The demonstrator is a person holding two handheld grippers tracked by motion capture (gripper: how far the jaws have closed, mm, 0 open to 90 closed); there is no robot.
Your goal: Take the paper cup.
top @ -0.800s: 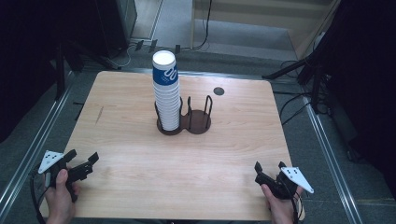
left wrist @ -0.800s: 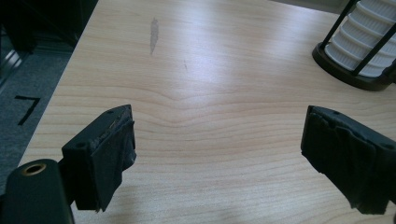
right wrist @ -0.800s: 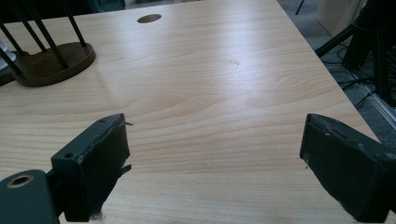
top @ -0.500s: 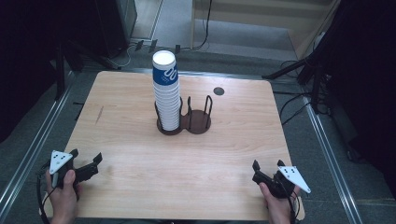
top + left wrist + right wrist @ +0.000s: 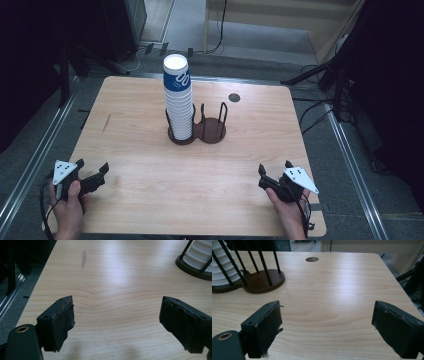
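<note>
a recording bay in a lab or studio, not a home. a bare wood-grain table [image 5: 150,150] with rounded corners and a round cable hole [image 5: 233,97] stands alone on grey carpet [image 5: 185,30]. metal rails [image 5: 30,150] run along the floor on both sides of it. black stands [image 5: 332,75] and dark equipment crowd the edges, and cables [image 5: 307,117] trail across the floor. beyond the table, a pale wooden platform [image 5: 280,15] sits at the back. the surroundings are dim while the tabletop is lit from above. the table carries a single prop, a dark rack [image 5: 197,131] with a cup stack [image 5: 178,97], laid out as for a test.
</note>
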